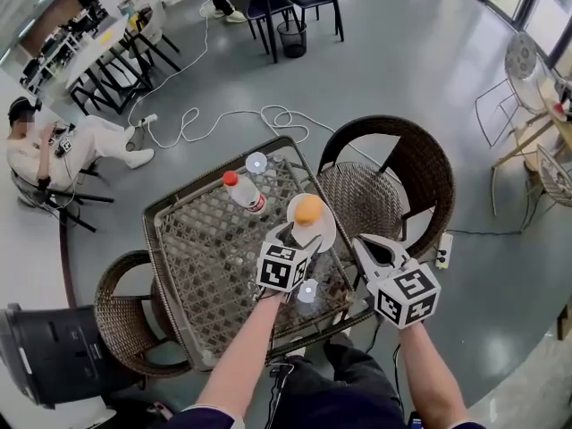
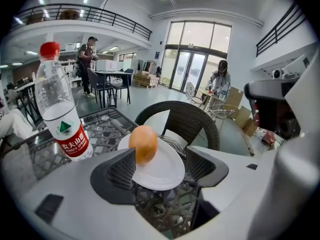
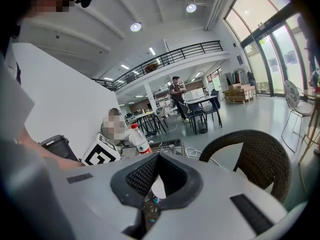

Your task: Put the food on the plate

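An orange, rounded piece of food (image 1: 308, 209) lies on a white plate (image 1: 323, 232) at the right edge of the wicker table (image 1: 206, 275). My left gripper (image 1: 299, 236) is just in front of the plate, open, with nothing between its jaws. In the left gripper view the food (image 2: 143, 144) sits on the plate (image 2: 170, 159) just beyond the wide-apart jaws of my left gripper (image 2: 159, 170). My right gripper (image 1: 360, 242) hovers right of the plate beside the table's edge. In its own view, my right gripper (image 3: 156, 171) has its pads meeting at the tips, empty.
A water bottle (image 1: 244, 192) with a red cap stands left of the plate. Two small clear discs (image 1: 256, 162) (image 1: 307, 290) lie on the table. Wicker chairs (image 1: 393, 172) (image 1: 121, 320) flank the table. A black bin (image 1: 45, 356) is at lower left, cables (image 1: 223, 119) on the floor.
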`<state>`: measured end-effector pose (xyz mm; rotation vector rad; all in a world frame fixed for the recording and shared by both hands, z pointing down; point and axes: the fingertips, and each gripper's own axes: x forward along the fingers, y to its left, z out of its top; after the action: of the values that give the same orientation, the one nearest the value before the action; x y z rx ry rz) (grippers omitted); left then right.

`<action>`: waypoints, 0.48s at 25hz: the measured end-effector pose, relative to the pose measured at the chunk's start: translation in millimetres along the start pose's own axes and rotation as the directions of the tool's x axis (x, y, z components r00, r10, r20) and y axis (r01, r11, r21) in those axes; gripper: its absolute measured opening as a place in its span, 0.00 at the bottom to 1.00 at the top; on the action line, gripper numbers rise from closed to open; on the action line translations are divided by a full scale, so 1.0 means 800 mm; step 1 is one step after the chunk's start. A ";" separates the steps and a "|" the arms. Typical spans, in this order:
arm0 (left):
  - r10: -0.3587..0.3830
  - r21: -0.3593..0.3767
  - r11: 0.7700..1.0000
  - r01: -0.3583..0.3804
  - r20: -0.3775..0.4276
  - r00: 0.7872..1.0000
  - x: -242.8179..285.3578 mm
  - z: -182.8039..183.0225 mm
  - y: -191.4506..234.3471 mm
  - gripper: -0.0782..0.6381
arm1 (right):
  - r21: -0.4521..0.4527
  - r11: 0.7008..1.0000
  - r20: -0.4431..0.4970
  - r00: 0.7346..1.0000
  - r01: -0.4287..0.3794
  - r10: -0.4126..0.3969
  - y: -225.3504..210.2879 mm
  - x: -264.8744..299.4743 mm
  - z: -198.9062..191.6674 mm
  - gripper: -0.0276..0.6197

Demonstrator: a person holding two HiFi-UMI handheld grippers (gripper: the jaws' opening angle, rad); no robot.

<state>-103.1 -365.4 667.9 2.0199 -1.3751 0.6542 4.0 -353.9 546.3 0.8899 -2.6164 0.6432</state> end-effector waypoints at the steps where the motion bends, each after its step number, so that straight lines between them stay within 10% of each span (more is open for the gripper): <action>1: -0.012 0.004 1.000 0.012 0.017 1.000 -0.007 0.003 -0.008 0.55 | 0.000 1.000 0.005 1.000 0.001 -0.001 0.002 -0.001 0.002 0.05; 12: -0.067 0.062 0.996 0.057 0.180 0.981 -0.101 0.044 -0.065 0.33 | 0.002 1.000 0.058 0.998 0.017 -0.017 0.037 -0.017 0.022 0.05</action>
<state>-80.0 -324.2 576.8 2.2039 -1.4041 0.4959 -7.0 -335.2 516.3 0.9441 -2.6563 0.6244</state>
